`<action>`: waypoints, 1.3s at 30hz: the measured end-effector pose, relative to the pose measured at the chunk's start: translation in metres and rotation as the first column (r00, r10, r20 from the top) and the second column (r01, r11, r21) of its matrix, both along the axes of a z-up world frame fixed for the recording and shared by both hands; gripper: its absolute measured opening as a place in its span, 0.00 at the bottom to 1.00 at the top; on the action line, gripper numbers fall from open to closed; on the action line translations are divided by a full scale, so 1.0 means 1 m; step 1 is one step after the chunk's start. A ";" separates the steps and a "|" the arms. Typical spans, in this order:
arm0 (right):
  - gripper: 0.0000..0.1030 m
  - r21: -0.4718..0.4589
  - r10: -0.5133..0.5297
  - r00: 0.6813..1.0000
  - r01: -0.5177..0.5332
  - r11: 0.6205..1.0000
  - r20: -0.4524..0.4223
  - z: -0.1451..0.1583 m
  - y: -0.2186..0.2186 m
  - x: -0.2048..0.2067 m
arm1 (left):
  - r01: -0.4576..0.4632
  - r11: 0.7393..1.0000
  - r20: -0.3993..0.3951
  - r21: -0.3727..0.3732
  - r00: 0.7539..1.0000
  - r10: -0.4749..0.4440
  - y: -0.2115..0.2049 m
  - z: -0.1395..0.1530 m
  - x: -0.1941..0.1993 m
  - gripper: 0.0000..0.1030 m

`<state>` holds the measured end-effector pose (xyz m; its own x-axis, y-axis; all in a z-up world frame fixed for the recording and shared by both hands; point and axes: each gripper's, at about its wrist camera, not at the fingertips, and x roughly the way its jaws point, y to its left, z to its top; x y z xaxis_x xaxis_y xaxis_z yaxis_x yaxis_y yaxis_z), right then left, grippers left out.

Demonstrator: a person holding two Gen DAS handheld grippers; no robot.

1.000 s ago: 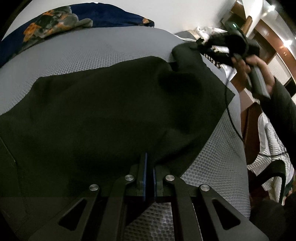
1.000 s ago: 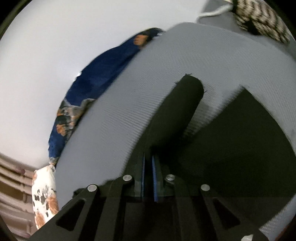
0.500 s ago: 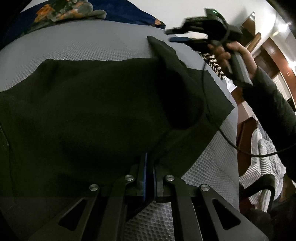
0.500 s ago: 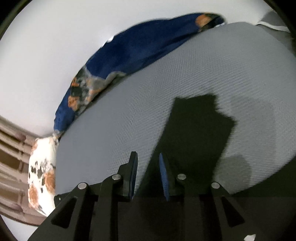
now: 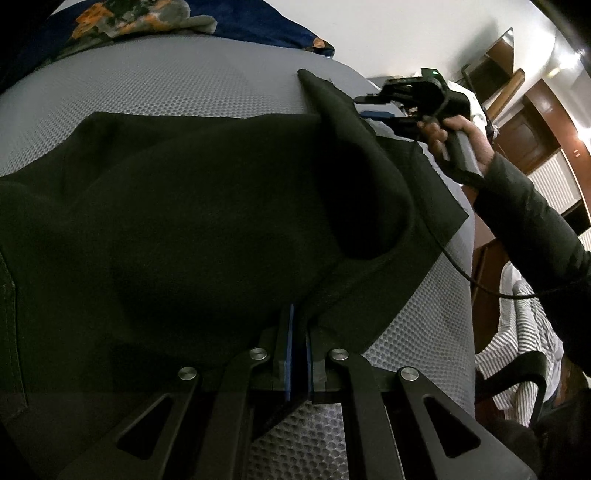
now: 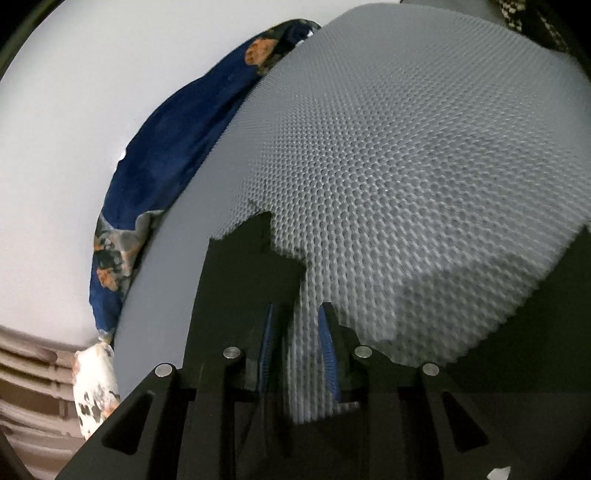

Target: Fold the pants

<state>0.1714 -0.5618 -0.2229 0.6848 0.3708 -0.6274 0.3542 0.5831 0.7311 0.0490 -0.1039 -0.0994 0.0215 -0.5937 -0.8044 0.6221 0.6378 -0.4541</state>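
Dark pants lie spread on a grey honeycomb-textured mattress. My left gripper is shut on the near edge of the pants. A folded-over corner of the pants lies at the far side. In the left wrist view my right gripper is open just right of that corner, held by a hand. In the right wrist view the right gripper is open and empty over the mattress, with the pants corner lying flat at its left finger.
A blue floral pillow or blanket lies along the far edge against a white wall. A striped cloth and a dark chair are off the right side of the mattress. Wooden furniture stands beyond.
My right gripper carried the pants corner across to the far side, opened and let it go, then drew back a little. My left gripper has stayed shut on the near edge.
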 end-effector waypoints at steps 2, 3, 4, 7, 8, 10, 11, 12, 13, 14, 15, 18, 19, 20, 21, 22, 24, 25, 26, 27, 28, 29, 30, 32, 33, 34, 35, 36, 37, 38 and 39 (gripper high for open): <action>0.22 0.021 -0.005 1.000 0.004 1.000 0.012 -0.001 -0.003 0.009 | -0.001 1.000 -0.002 0.002 1.000 0.001 -0.001 -0.001 0.001 0.05; 0.21 0.040 -0.009 1.000 0.008 0.999 0.019 -0.003 -0.005 0.013 | -0.002 1.000 -0.003 0.003 1.000 0.002 -0.001 -0.001 0.001 0.05; 0.19 0.059 -0.019 1.000 0.018 0.998 0.021 -0.005 -0.007 0.017 | -0.002 1.000 -0.003 0.003 1.000 0.002 -0.001 -0.001 0.001 0.05; 0.07 0.059 -0.018 1.000 0.017 0.998 0.017 -0.004 -0.009 0.022 | -0.005 1.000 -0.006 0.001 1.000 0.005 -0.001 -0.001 0.002 0.05; 0.07 0.040 -0.017 1.000 0.016 0.999 0.024 0.000 -0.007 0.021 | -0.005 1.000 -0.006 0.002 1.000 0.005 -0.001 -0.001 0.002 0.05; 0.05 -0.003 -0.014 0.999 0.014 1.000 0.047 0.013 0.001 0.018 | -0.007 1.000 -0.004 0.003 1.000 0.007 -0.001 -0.001 0.001 0.05; 0.05 -0.025 -0.013 0.998 0.015 1.000 0.060 0.021 0.002 0.011 | -0.008 1.000 -0.003 0.003 1.000 0.008 -0.001 -0.001 0.001 0.05; 0.05 -0.040 -0.015 0.997 0.018 0.999 0.073 0.028 0.001 0.005 | -0.007 1.000 -0.001 0.003 1.000 0.007 -0.001 -0.001 0.001 0.05; 0.04 -0.064 -0.016 0.996 0.021 0.998 0.087 0.038 0.001 -0.003 | -0.008 1.000 0.001 0.004 1.000 0.008 -0.001 -0.001 0.001 0.05; 0.04 -0.096 -0.018 0.994 0.028 0.995 0.103 0.051 0.000 -0.014 | -0.008 1.000 0.001 0.004 1.000 0.008 -0.001 -0.001 0.001 0.05; 0.04 -0.119 -0.022 0.993 0.035 0.992 0.115 0.059 -0.001 -0.023 | -0.009 1.000 0.001 0.005 1.000 0.009 -0.001 -0.001 0.000 0.05; 0.04 -0.217 -0.061 0.989 0.090 0.972 0.136 0.088 -0.011 -0.070 | -0.011 1.000 0.003 0.007 1.000 0.011 -0.001 0.000 0.000 0.05; 0.04 -0.246 -0.077 0.988 0.108 0.963 0.134 0.094 -0.015 -0.085 | -0.010 1.000 0.006 0.010 1.000 0.010 -0.002 0.000 -0.001 0.05; 0.04 -0.273 -0.093 0.988 0.124 0.954 0.126 0.098 -0.019 -0.098 | -0.009 1.000 0.010 0.013 1.000 0.009 -0.003 0.001 -0.001 0.05; 0.03 -0.315 -0.128 0.986 0.156 0.936 0.108 0.100 -0.025 -0.122 | -0.008 1.000 0.015 0.015 1.000 0.008 -0.003 0.002 -0.002 0.05; 0.03 -0.331 -0.152 0.984 0.174 0.927 0.091 0.099 -0.029 -0.139 | -0.005 1.000 0.021 0.018 1.000 0.005 -0.004 0.002 -0.003 0.05; 0.03 -0.379 -0.195 0.980 0.196 0.905 0.040 0.092 -0.035 -0.168 | 0.003 1.000 0.037 0.028 0.999 -0.004 -0.007 0.003 -0.007 0.05; 0.03 -0.400 -0.223 0.975 0.204 0.894 0.000 0.082 -0.037 -0.185 | 0.010 0.999 0.046 0.033 0.999 -0.011 -0.009 0.004 -0.008 0.05; 0.03 -0.402 -0.236 0.971 0.206 0.892 -0.027 0.074 -0.041 -0.195 | 0.015 0.999 0.052 0.037 0.999 -0.016 -0.010 0.004 -0.009 0.06; 0.03 -0.398 -0.252 0.965 0.205 0.894 -0.069 0.063 -0.044 -0.206 | 0.018 0.999 0.058 0.043 0.998 -0.020 -0.011 0.005 -0.010 0.06; 0.03 -0.392 -0.270 0.957 0.208 0.896 -0.109 0.048 -0.046 -0.215 | 0.023 0.999 0.066 0.048 0.998 -0.026 -0.012 0.005 -0.011 0.07; 0.03 -0.386 -0.283 0.950 0.214 0.897 -0.131 0.038 -0.048 -0.221 | 0.026 0.998 0.072 0.052 0.997 -0.030 -0.013 0.006 -0.011 0.07; 0.03 -0.377 -0.296 0.943 0.222 0.899 -0.152 0.027 -0.050 -0.225 | 0.029 0.998 0.079 0.058 0.996 -0.033 -0.014 0.007 -0.012 0.07; 0.03 -0.374 -0.309 0.936 0.229 0.899 -0.169 0.015 -0.054 -0.230 | 0.036 0.997 0.091 0.071 0.995 -0.043 -0.016 0.008 -0.014 0.08; 0.03 -0.384 -0.313 0.934 0.229 0.894 -0.171 0.013 -0.055 -0.231 | 0.038 0.996 0.097 0.079 0.994 -0.046 -0.018 0.008 -0.015 0.10; 0.03 -0.384 -0.316 0.933 0.232 0.894 -0.172 0.012 -0.056 -0.231 | 0.036 0.995 0.103 0.090 0.994 -0.045 -0.020 0.008 -0.016 0.10; 0.03 -0.388 -0.320 0.933 0.237 0.891 -0.165 0.015 -0.055 -0.231 | 0.036 0.994 0.109 0.099 0.993 -0.047 -0.021 0.009 -0.016 0.11; 0.02 -0.399 -0.323 0.934 0.240 0.885 -0.153 0.019 -0.055 -0.231 | 0.037 0.993 0.119 0.112 0.992 -0.051 -0.023 0.009 -0.017 0.11; 0.02 -0.419 -0.325 0.935 0.241 0.876 -0.142 0.024 -0.055 -0.231 | 0.040 0.991 0.133 0.127 0.989 -0.057 -0.025 0.010 -0.018 0.11; 0.02 -0.434 -0.327 0.935 0.239 0.868 -0.139 0.025 -0.054 -0.231 | 0.043 0.990 0.142 0.136 0.988 -0.062 -0.027 0.010 -0.020 0.12; 0.02 -0.444 -0.324 0.935 0.232 0.866 -0.143 0.025 -0.054 -0.229 | 0.049 0.988 0.151 0.143 0.986 -0.070 -0.029 0.011 -0.022 0.14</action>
